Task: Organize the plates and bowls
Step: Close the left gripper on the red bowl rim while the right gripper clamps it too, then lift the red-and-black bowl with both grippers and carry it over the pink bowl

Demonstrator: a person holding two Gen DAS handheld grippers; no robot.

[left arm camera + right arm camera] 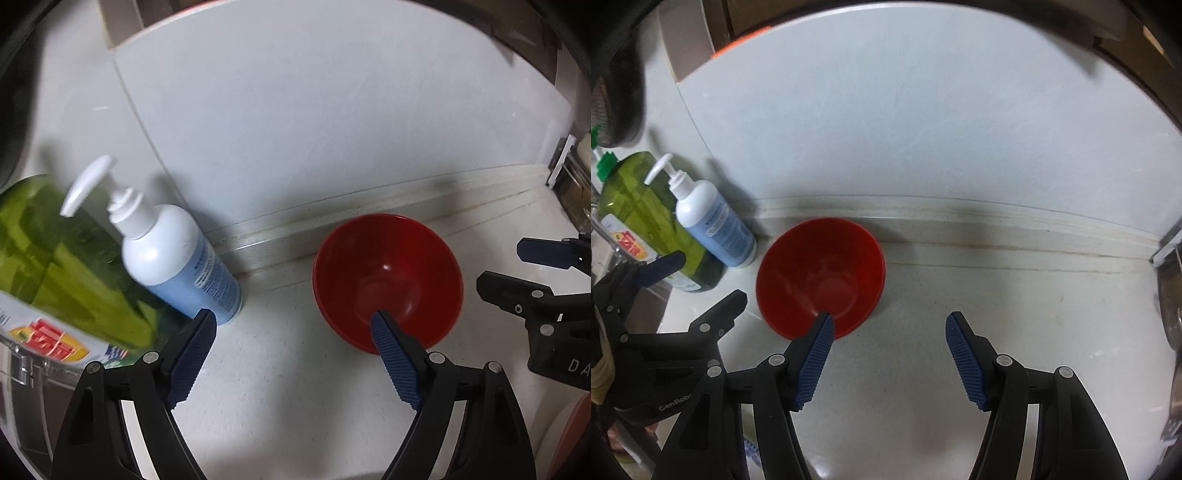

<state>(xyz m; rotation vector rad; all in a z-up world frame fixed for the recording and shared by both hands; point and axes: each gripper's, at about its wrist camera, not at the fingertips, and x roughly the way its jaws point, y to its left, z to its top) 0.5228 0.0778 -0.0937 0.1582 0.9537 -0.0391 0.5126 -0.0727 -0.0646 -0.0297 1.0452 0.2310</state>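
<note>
A red bowl (pixel 388 280) (pixel 820 280) stands upright and empty on the white counter, close to the back wall. My left gripper (pixel 291 325) is open above the counter, and its right fingertip overlaps the bowl's near side in the left wrist view. It also shows in the right wrist view as the left gripper (pixel 701 284), just left of the bowl. My right gripper (pixel 889 321) is open too, its left fingertip over the bowl's near rim and bare counter between its pads. Nothing is held by either. The right gripper (pixel 517 267) sits right of the bowl.
A white pump bottle (pixel 173 258) (pixel 713 229) and a green detergent bottle (pixel 55 266) (pixel 646 214) stand left of the bowl by the wall. A pale round dish edge (pixel 569 435) shows at lower right. Metal ware (pixel 1171 314) lies at the far right.
</note>
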